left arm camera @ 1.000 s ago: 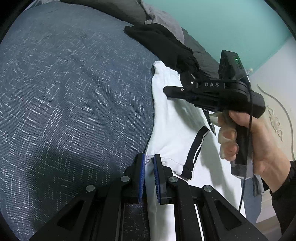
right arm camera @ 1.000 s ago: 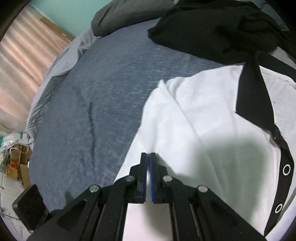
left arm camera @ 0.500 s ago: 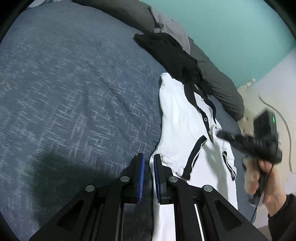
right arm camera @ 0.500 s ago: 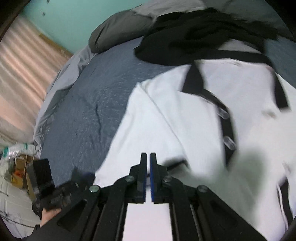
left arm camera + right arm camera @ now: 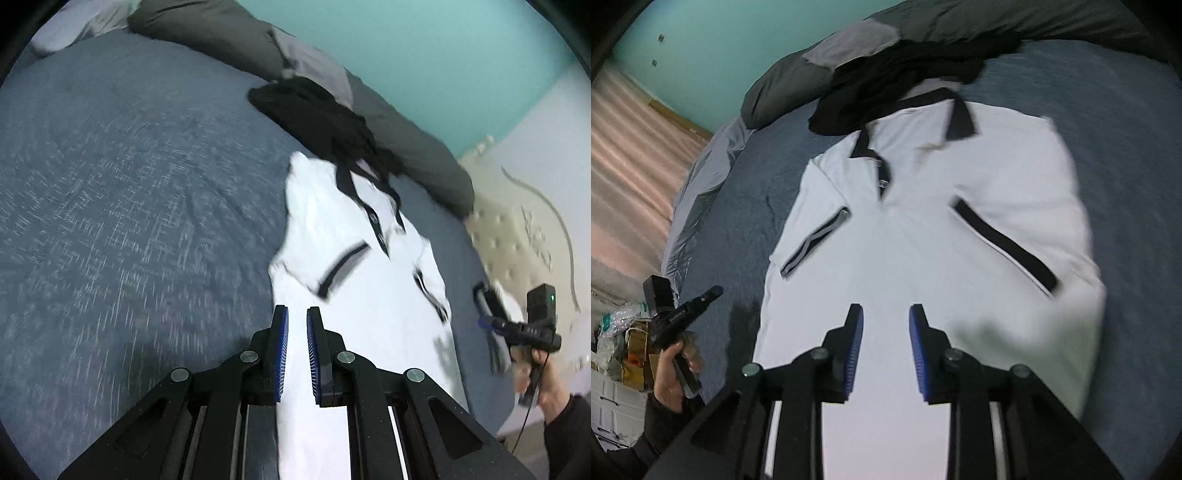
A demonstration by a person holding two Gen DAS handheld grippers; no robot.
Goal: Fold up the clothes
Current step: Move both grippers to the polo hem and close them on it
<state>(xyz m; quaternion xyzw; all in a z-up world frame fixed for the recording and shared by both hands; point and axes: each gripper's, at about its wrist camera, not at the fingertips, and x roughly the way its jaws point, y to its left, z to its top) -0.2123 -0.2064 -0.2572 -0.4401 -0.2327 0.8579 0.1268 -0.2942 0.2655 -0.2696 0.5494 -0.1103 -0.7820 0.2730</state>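
Since the white polo shirt (image 5: 923,240) ahead looks limp and light, we'd pinch its hem; our right gripper (image 5: 886,347) has just been opening on nothing, while the left gripper (image 5: 294,354) stands barely parted and empty.

Bed (image 5: 122,206) has a blue-grey cover with a pale crosshatch weave, a bit rumpled. A white polo (image 5: 923,240) with black collar and sleeve trim lies flat on it, front up, sleeves folded in over the chest. A black garment (image 5: 901,81) sits bunched right at the polo's collar, touching it. Dark grey pillows (image 5: 406,147) run along the far edge by the teal wall, with a lighter grey one (image 5: 317,70) among them.
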